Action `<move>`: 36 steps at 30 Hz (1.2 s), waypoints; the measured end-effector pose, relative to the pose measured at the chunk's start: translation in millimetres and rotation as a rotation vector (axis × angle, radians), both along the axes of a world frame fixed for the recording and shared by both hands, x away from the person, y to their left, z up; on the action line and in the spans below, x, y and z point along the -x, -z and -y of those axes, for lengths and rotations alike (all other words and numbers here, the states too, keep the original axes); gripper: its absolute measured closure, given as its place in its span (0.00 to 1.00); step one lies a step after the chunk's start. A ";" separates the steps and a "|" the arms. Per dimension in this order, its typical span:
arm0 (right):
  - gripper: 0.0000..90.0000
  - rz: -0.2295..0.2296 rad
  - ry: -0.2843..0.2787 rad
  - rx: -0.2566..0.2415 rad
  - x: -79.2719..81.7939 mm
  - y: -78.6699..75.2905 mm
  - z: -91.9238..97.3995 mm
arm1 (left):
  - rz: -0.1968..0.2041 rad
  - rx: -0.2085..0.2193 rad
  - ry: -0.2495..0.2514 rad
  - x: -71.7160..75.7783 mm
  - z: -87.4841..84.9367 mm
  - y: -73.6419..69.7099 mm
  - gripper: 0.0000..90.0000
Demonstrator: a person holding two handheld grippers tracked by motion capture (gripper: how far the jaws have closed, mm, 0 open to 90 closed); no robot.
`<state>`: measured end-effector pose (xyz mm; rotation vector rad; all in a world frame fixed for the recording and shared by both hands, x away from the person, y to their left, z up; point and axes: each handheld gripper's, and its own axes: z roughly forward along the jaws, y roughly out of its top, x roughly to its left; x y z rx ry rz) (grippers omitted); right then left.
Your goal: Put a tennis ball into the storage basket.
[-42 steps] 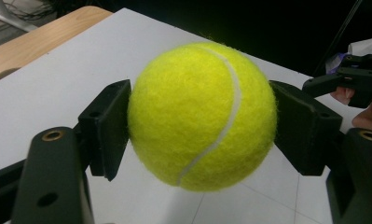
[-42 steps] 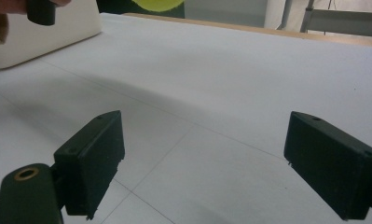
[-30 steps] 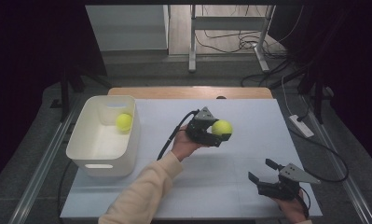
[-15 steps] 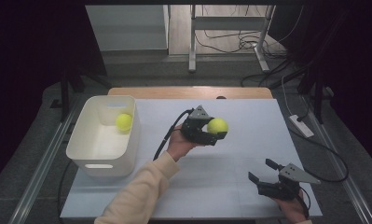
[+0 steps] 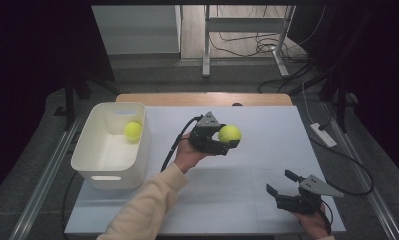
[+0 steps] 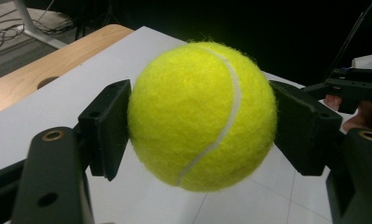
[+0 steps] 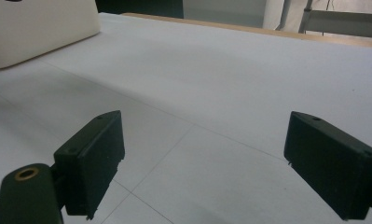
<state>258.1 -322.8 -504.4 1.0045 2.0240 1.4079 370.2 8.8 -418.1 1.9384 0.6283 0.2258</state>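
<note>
Left hand-held gripper (image 5: 228,141), above the bench (image 5: 257,200) centre, clamps a tennis ball (image 5: 229,134). Second ball (image 5: 132,130) lies in the white bin (image 5: 104,172) at 9 o'clock. Right hand-held gripper (image 5: 283,184), at 5 o'clock, gapes empty.

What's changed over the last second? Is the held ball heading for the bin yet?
Only slightly. The left gripper, still shut on the tennis ball, has drifted a little toward the white bin but is still well short of it, above the table. The right gripper stays open near the front right corner, and the second ball remains in the bin.
</note>
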 end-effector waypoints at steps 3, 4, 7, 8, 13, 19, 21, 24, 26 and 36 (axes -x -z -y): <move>0.14 0.000 0.000 0.000 -0.2 0.0 -0.1 | 0.004 0.001 0.000 1.2 -2.2 -1.3 0.30; 0.14 -0.001 0.000 0.000 -0.3 0.0 -0.1 | 0.005 0.001 -0.001 1.7 -3.3 -1.9 0.30; 0.14 0.000 0.001 0.001 -0.4 0.1 -0.1 | 0.009 0.002 -0.004 2.7 -5.1 -3.0 0.30; 0.14 0.000 0.001 0.001 -0.4 0.1 -0.1 | 0.010 0.002 -0.005 3.0 -6.1 -3.5 0.30; 0.14 0.000 0.002 0.000 -0.4 0.0 0.1 | 0.013 0.006 -0.018 4.6 -11.0 -6.3 0.30; 0.14 0.001 0.002 0.000 -0.2 -0.3 0.1 | 0.015 0.013 -0.035 6.1 -17.7 -9.4 0.30; 0.14 0.001 0.003 0.000 -0.2 -0.3 0.2 | 0.017 0.015 -0.042 6.2 -21.2 -10.7 0.30; 0.14 0.001 0.004 0.000 -0.5 -0.2 0.5 | 0.019 0.018 -0.047 6.4 -24.1 -11.6 0.30; 0.14 0.001 0.005 0.001 -0.5 -0.3 0.7 | 0.021 0.022 -0.053 6.7 -26.4 -12.2 0.30; 0.14 0.003 0.007 -0.002 -0.3 -0.4 1.6 | 0.034 0.032 -0.064 10.3 -35.5 -15.9 0.30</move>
